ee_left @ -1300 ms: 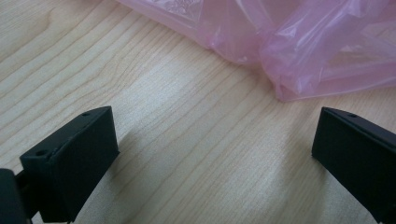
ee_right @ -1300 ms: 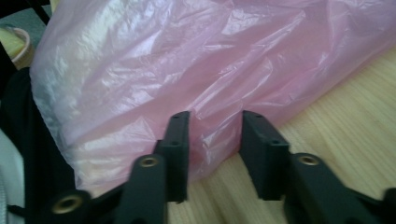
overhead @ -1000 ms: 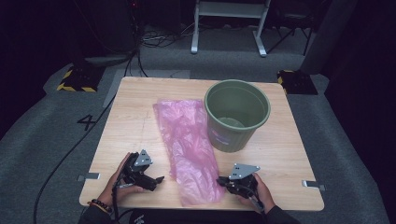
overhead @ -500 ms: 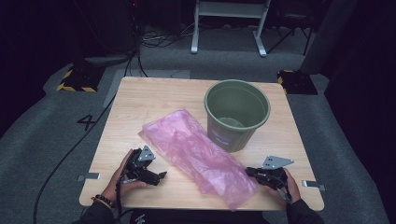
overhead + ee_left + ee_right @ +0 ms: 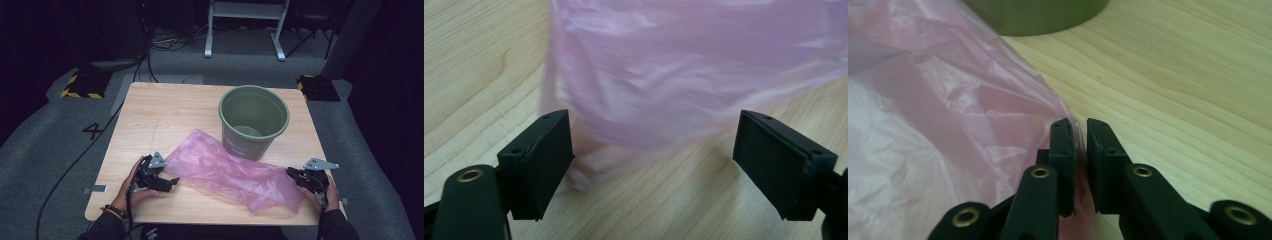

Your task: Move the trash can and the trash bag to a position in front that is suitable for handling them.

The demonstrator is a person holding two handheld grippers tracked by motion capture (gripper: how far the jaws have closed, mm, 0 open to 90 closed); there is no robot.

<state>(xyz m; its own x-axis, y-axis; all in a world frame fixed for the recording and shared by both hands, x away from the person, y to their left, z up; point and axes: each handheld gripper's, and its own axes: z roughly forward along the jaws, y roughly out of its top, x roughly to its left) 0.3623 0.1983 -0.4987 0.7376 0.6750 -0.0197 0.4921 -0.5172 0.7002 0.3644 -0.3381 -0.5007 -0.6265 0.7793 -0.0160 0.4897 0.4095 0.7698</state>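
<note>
Pink bag [image 5: 232, 174] now lies slantwise along the table's [image 5: 165, 112] front edge, dragged rightward. Right gripper [image 5: 301, 177] pinches its corner, jaws just easing; left gripper [image 5: 167, 182], wide, has been closing around its end. Green bucket [image 5: 254, 120] stands behind.

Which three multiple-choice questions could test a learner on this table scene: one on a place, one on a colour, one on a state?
1. Where does the bucket stand?
A. far right part of the table
B. near left corner
C. on the floor

2. What colour is the plastic bag?
A. blue
B. pink
C. white

3. How are the jaws of the left gripper?
A. wide apart
B. clamped on the bucket
C. pressed together

Answers: 1 A, the high view shows it there; 2 B, its film is pink; 3 A, the left gripper view shows a wide gap.
</note>
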